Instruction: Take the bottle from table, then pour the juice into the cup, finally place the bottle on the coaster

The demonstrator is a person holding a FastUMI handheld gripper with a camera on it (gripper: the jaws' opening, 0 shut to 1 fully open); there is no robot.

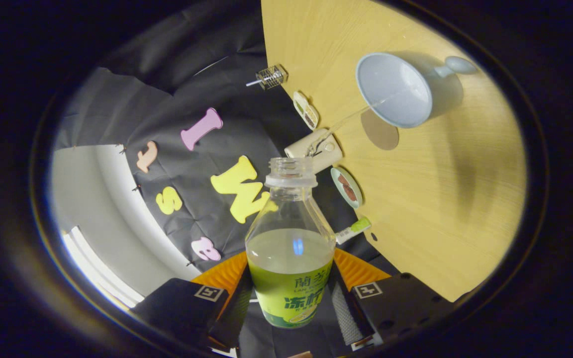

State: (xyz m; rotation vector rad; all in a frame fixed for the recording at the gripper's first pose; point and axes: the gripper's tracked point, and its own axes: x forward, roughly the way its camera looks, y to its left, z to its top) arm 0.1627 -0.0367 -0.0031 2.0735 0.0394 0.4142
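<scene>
A pale wooden table (440, 199) fills the right half of the frame, tipped steeply on its side by the camera's roll, with dark cloth wall taking the left. At lower centre the gripper (291, 303) is closed on a clear plastic bottle (290, 238), one finger pressing each side of its green label; the lower ends of both fingers are cut off at the bottom of the frame. The bottle has no cap, and pale liquid sits level about halfway up it. In the upper right a light blue cup (396, 89) with a handle lies on the table, its open mouth facing the camera, and whether anything is inside is hard to tell. Just below the cup is a round tan coaster (380, 132), partly covered by the cup's rim. Along the table's edge, in the middle of the frame, sit several small items too distorted to identify.
</scene>
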